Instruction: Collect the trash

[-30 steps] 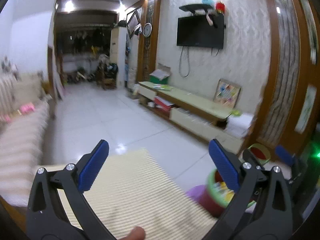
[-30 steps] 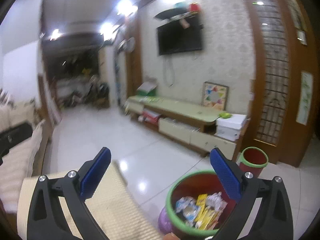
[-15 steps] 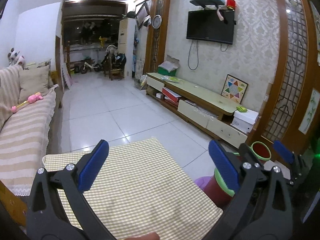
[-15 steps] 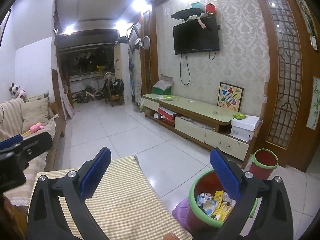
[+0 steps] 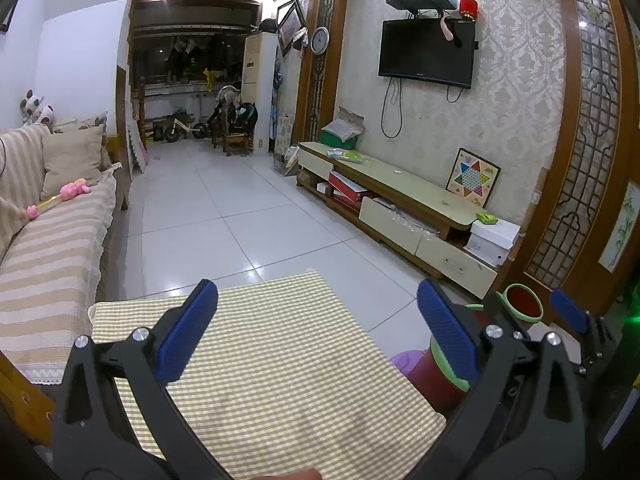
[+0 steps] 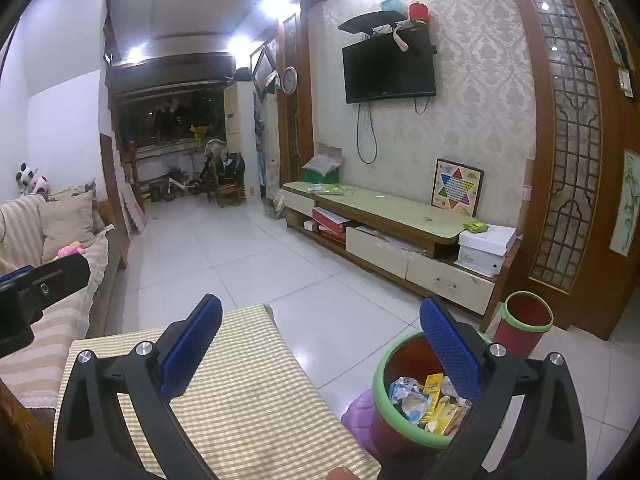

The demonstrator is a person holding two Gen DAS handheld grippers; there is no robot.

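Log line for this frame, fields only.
left gripper: open, empty | right gripper: open, empty | bin: holds wrappers | checked table: bare

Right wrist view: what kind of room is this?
Most likely a home living room: a black wall-mounted flat TV over a long low wooden cabinet, and a striped-cover sofa across the white tiled floor.

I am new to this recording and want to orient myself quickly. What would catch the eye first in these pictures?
First, the red bin with a green rim, full of wrappers, on the floor right of the checkered table. Over the table, the left claw and the right claw are both open and hold nothing. Farther off, the black TV hangs on the wall above a long low cabinet.
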